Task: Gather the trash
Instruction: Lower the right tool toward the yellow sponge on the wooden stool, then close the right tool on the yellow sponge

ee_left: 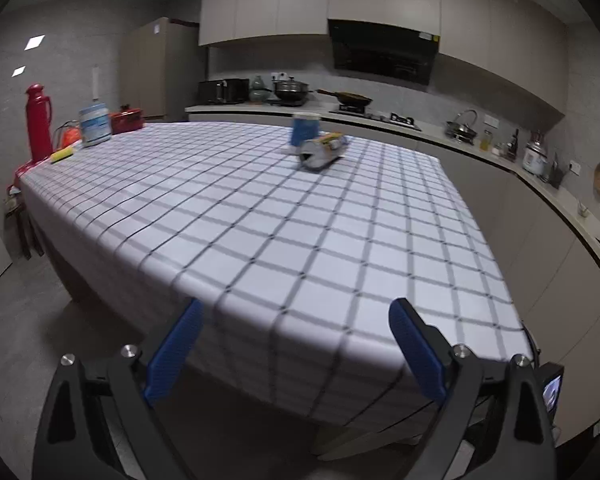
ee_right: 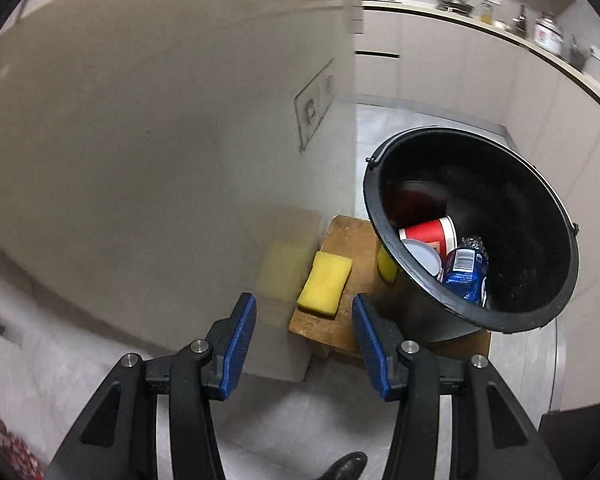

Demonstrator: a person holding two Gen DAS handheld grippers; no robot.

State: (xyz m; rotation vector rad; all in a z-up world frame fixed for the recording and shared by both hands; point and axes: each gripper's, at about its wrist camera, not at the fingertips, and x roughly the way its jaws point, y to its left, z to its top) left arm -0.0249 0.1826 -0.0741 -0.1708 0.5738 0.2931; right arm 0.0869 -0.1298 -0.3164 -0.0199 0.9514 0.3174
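Dim indoor light, cool grey cast. Heavy fisheye bending and black vignette at edges in both views. Motion blur on blue cup and wall. Bucket interior nearly black.

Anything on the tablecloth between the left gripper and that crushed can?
No. In the left wrist view, only bare checked tablecloth lies between the left gripper and the crushed can.

A: The table wears a smooth checked cloth with a slight sheen. The crushed can on it looks like thin, shiny metal.

B: The bucket is matt black plastic, the red cup inside it paper. The yellow sponge looks porous, on a worn wooden stool.
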